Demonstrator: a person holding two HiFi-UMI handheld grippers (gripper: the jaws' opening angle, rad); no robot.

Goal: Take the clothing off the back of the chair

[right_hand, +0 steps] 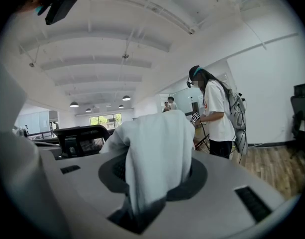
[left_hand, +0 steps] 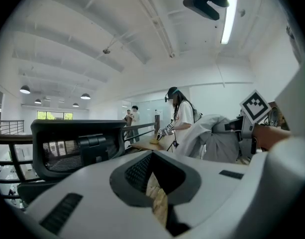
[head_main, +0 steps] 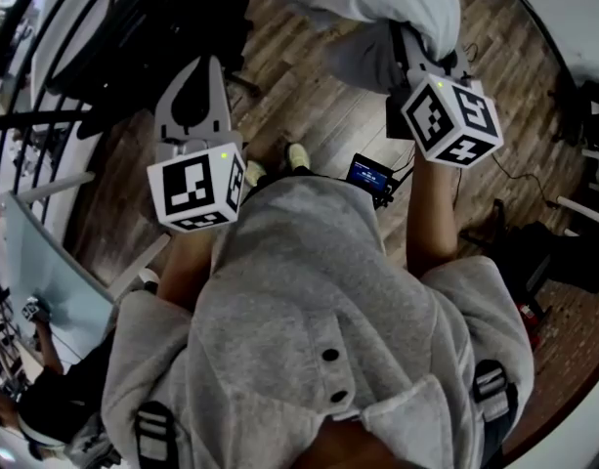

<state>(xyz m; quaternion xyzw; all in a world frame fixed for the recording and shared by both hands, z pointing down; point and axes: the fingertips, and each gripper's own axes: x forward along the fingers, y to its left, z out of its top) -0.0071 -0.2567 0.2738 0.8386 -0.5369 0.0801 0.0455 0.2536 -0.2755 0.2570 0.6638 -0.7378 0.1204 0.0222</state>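
Observation:
My right gripper (head_main: pixel 416 52) is shut on a pale grey garment (head_main: pixel 377 8), which hangs bunched from its jaws above the wooden floor. In the right gripper view the garment (right_hand: pixel 152 153) drapes over the jaws and fills the gap between them. The black mesh chair (head_main: pixel 133 27) stands at the upper left, its back bare in the left gripper view (left_hand: pixel 75 146). My left gripper (head_main: pixel 203 71) is beside the chair, shut and empty (left_hand: pixel 153 169). The garment (left_hand: pixel 212 141) and the right gripper's marker cube (left_hand: pixel 254 106) appear at the right of the left gripper view.
A person in a white T-shirt (right_hand: pixel 217 113) stands nearby holding grippers over a wooden table (left_hand: pixel 152 144). A glass-topped desk (head_main: pixel 45 272) and another person (head_main: pixel 45 399) are at lower left. Cables and dark equipment (head_main: pixel 534 242) lie on the floor at right.

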